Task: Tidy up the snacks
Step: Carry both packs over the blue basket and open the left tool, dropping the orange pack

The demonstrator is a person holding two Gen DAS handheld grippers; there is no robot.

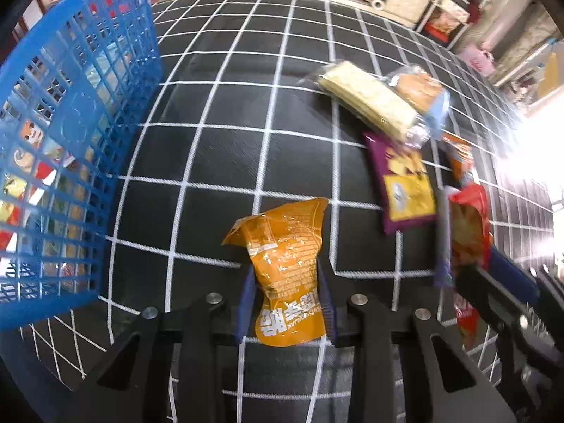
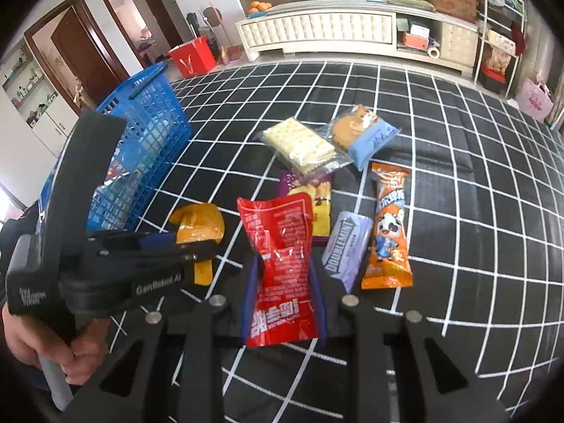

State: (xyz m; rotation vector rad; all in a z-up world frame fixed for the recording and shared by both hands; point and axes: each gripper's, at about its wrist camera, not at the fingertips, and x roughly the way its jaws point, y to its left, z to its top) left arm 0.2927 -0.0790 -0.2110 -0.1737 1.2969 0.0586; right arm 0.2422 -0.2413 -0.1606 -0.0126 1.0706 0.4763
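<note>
Two grippers loaded: left gripper (image 1: 287, 303) clamps orange packet (image 1: 287, 264) | right gripper (image 2: 282, 299) clamps red packet (image 2: 282, 264) | blue basket (image 1: 70, 141) far left, partly filled | five snacks left on the cloth

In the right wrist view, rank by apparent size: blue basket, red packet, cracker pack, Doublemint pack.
1. blue basket
2. red packet, though it sits in the right gripper jaws nearest the lens, so it looks enlarged
3. cracker pack
4. Doublemint pack, close to the cracker pack; unsure

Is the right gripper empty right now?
No, the right gripper is shut on a red snack packet, whose sides are pinched between the two fingers in the right wrist view.
</note>
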